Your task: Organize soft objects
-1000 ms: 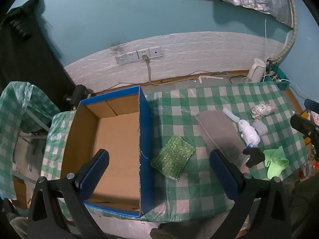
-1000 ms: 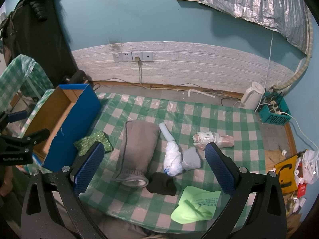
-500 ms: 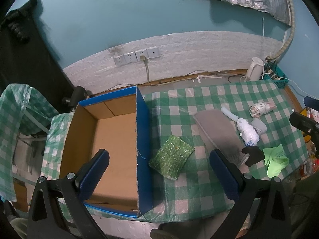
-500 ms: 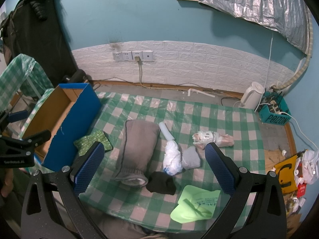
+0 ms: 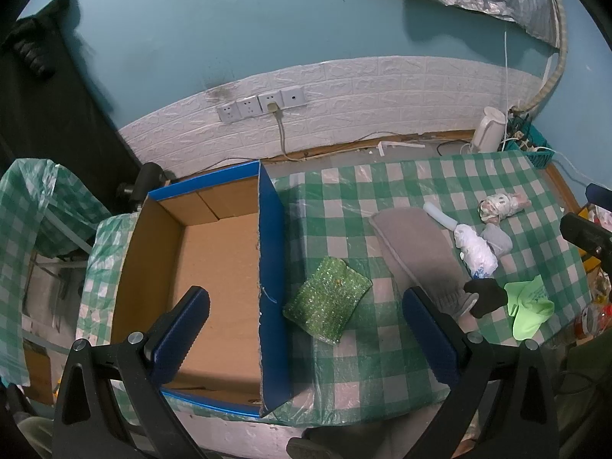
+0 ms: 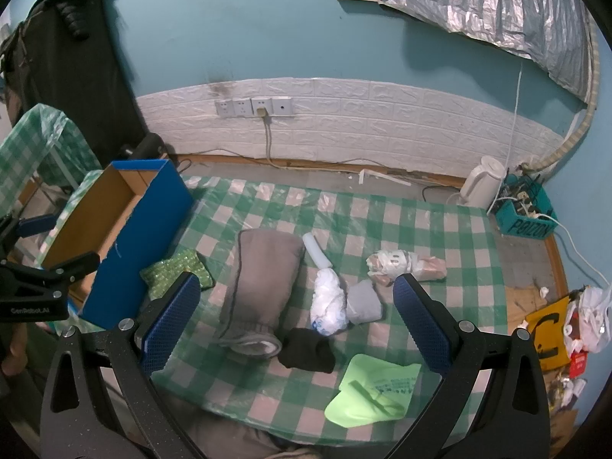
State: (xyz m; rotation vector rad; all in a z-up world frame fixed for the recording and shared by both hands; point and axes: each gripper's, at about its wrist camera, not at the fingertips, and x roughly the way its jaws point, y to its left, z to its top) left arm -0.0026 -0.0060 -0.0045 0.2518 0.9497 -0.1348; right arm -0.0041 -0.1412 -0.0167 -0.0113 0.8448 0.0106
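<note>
The green sparkly pad (image 5: 327, 300) lies flat on the tabletop (image 5: 382, 359), just beside the blue wall of the cardboard box (image 5: 269, 267). I think it is light and squashy, so it should bend when I pinch it. Its top may be a bit slippery. I would take hold of the corner that points away from the box, because that edge looks a little lifted.

Next to it lies a long gray cloth sleeve (image 6: 260, 287). It looks floppy and would droop if I lift it by one end, so the middle is the better place to grab. A small black sock (image 6: 308, 350) touches its open end. A white crinkly bag (image 6: 329, 302), a gray bundle (image 6: 365, 302) and a light green bag (image 6: 373, 390) lie close together near the front edge. A wrapped pink and white bundle (image 6: 405, 266) lies a bit farther back.

The box looks empty inside, so I think nothing is sorted yet.

My left gripper (image 5: 306, 338) hangs above the box wall and the pad, with its fingers wide apart and nothing between them. My right gripper (image 6: 294, 323) hangs above the pile, fingers wide apart too, holding nothing.
</note>
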